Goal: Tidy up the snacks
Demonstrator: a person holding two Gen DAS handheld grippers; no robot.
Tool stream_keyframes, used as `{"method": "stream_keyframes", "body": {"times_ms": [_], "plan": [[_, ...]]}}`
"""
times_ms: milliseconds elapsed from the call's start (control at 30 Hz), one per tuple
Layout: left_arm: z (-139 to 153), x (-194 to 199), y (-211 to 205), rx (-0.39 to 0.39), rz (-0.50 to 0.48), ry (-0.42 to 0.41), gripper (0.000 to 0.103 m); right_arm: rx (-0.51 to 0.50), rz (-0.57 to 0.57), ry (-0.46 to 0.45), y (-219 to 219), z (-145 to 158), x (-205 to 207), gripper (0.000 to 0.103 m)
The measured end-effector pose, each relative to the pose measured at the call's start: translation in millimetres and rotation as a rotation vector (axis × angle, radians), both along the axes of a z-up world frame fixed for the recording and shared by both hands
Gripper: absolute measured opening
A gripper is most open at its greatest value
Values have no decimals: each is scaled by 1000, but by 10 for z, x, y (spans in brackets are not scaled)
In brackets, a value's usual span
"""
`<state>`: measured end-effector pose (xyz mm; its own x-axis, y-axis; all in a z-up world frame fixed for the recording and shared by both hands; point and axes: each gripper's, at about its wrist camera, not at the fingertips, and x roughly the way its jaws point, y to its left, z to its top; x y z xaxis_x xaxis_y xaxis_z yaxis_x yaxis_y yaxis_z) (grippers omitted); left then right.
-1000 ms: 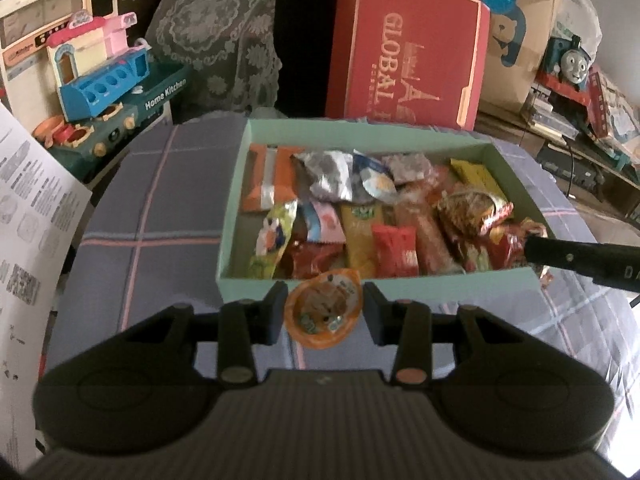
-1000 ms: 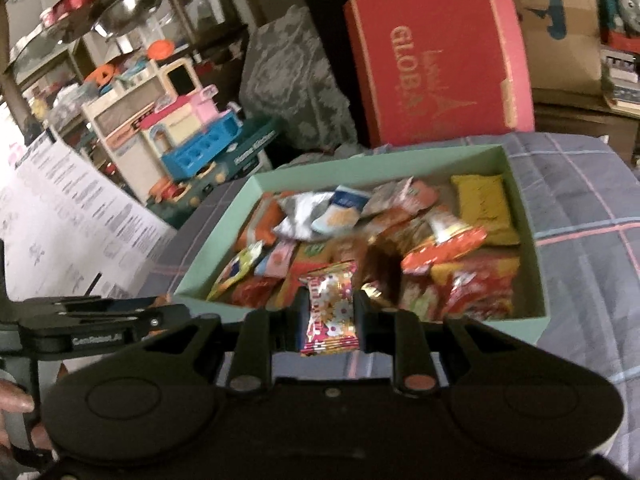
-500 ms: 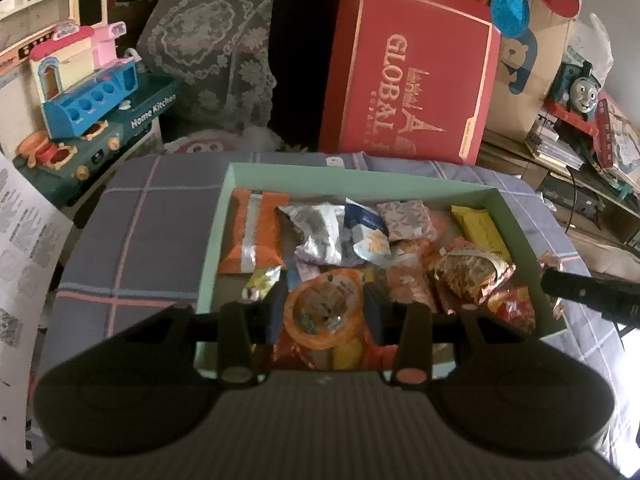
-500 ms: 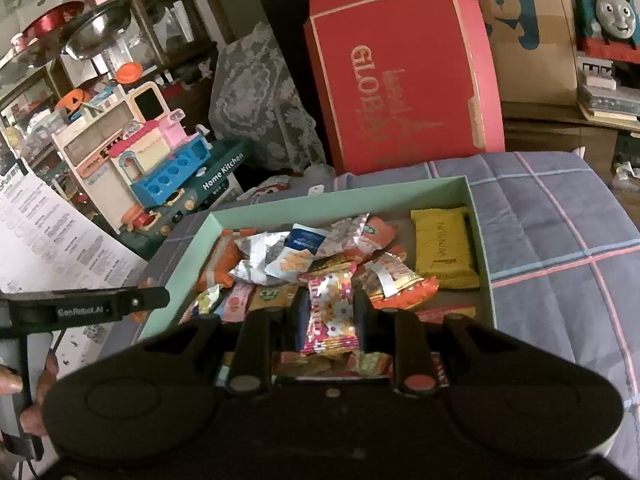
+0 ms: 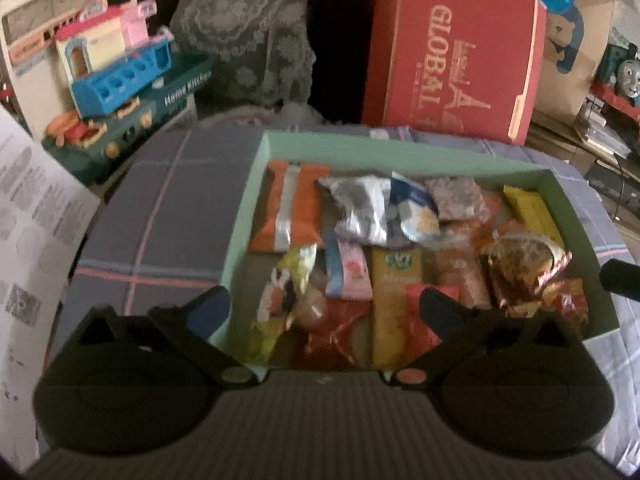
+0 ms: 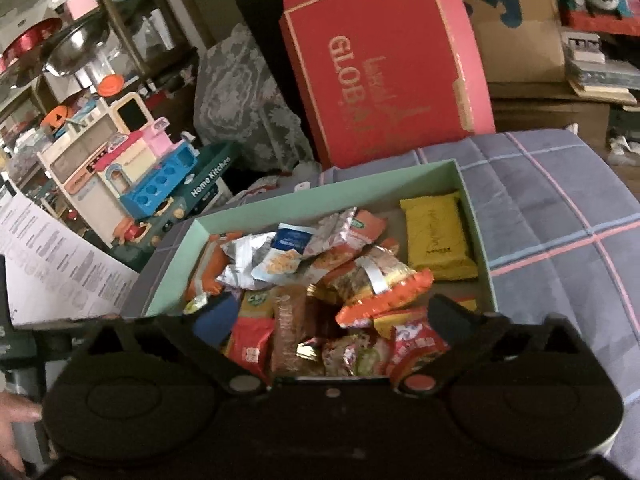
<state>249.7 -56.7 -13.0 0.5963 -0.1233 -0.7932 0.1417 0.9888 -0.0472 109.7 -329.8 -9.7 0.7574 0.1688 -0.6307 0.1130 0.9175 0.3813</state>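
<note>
Over the near end of the pale green cardboard box (image 5: 256, 184), the left gripper (image 5: 324, 312) hangs with its black jaws spread wide and nothing between them; they have just been opening. The right gripper (image 6: 332, 320) does the same at the box's other near corner, jaws far apart and empty, also just opened. Below them the loose heap of small wrapped snacks (image 5: 400, 248) fills the box: an orange foil packet with a silver stripe (image 5: 288, 212) lies flat by the left wall, a silver-and-blue crinkled pouch (image 5: 380, 208) sits mid-box, and a flat yellow wrapped bar (image 6: 436, 236) rests alone by the far right wall. The box stands on a grey-blue checked cloth (image 5: 168, 208), with a red gift box lettered in gold (image 5: 452, 52) propped behind it.

These packets look light, soft and slippery, and the foil likely crumples under pressure. A pinch across a sealed end or a narrow flat side should hold best; bulging middles may slide out or crush their contents.
</note>
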Motion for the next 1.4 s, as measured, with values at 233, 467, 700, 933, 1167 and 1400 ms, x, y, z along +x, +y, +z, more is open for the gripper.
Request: {"method": "stream_keyframes", "body": {"times_ms": [233, 467, 700, 933, 1167, 1400], "plan": [[-35, -219, 73, -3, 12, 28, 103, -3, -22, 53, 48, -34, -117, 103], [54, -561, 159, -18, 16, 30, 103, -31, 0, 88, 224, 23, -387, 103], [125, -955, 306, -57, 28, 30, 103, -73, 18, 96, 395, 173, -706, 103], [181, -1272, 358, -41, 35, 18, 103, -204, -40, 140, 535, 257, -949, 103], [216, -1479, 293, 3, 8, 12, 103, -170, -36, 230, 517, 201, -1128, 103], [184, -1642, 276, 25, -14, 22, 103, -224, 27, 138, 590, 273, -1385, 103]]}}
